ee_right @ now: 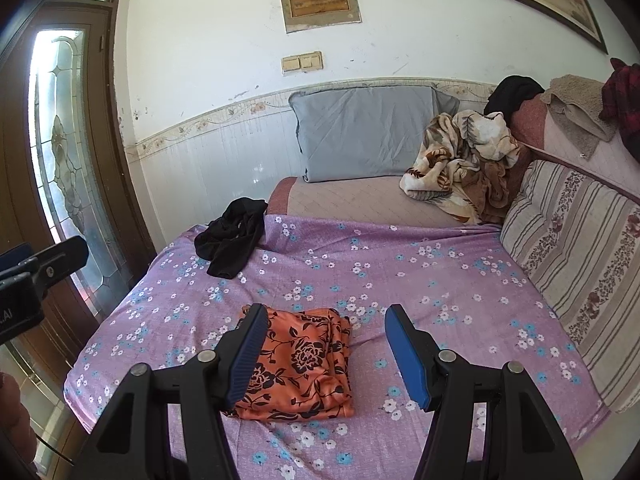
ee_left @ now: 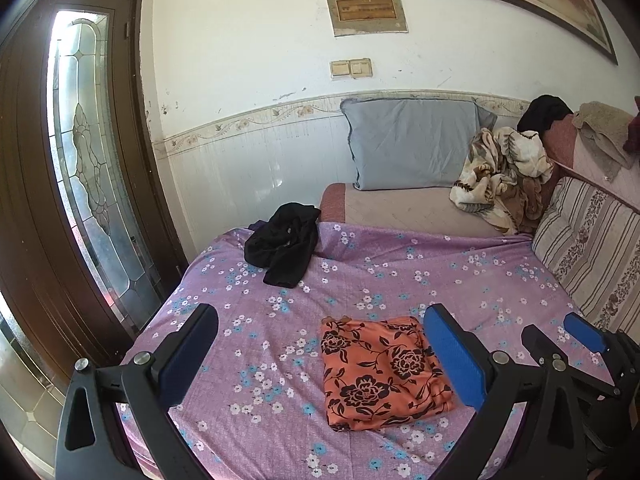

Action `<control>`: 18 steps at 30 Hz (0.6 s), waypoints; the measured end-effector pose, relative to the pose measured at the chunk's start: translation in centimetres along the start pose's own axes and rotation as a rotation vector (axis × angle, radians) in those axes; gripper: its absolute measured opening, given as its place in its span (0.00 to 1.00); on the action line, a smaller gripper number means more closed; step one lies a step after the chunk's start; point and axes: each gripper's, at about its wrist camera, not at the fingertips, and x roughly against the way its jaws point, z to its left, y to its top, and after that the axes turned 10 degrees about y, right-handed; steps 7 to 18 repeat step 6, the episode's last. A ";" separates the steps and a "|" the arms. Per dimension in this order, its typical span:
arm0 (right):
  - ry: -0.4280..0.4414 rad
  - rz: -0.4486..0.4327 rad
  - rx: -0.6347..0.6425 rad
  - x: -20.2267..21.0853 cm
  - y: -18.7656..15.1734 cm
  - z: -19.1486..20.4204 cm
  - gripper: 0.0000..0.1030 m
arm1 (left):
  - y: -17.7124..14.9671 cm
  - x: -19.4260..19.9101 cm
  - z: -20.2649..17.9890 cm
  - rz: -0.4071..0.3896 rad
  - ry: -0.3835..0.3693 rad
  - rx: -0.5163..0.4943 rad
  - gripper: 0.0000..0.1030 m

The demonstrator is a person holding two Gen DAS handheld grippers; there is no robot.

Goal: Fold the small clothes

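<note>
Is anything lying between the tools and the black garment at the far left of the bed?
Nothing visible. Only bare purple floral sheet lies between the open left tool and the crumpled black garment. The folded orange garment sits near, off that path.

Right claw (ee_right: 324, 354) agape over folded orange floral garment (ee_right: 304, 364) on purple bedsheet (ee_right: 420, 280).

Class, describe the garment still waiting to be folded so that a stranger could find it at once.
Start at the purple flowered bedsheet. Near its far left corner, by the wooden glass door, lies a crumpled black garment. Unlike the orange floral garment folded flat in front, it is plain, dark and bunched.
</note>
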 end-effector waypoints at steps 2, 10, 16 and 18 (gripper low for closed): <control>-0.004 0.015 -0.002 -0.8 -0.1 -0.3 0.63 | -0.1 -0.7 -0.5 0.004 -0.011 -0.007 0.99; -0.011 0.045 -0.018 -2.8 -0.5 -1.1 0.63 | -0.3 -2.7 -1.1 0.025 -0.022 -0.011 0.99; -0.011 0.045 -0.018 -2.8 -0.5 -1.1 0.63 | -0.3 -2.7 -1.1 0.025 -0.022 -0.011 0.99; -0.011 0.045 -0.018 -2.8 -0.5 -1.1 0.63 | -0.3 -2.7 -1.1 0.025 -0.022 -0.011 0.99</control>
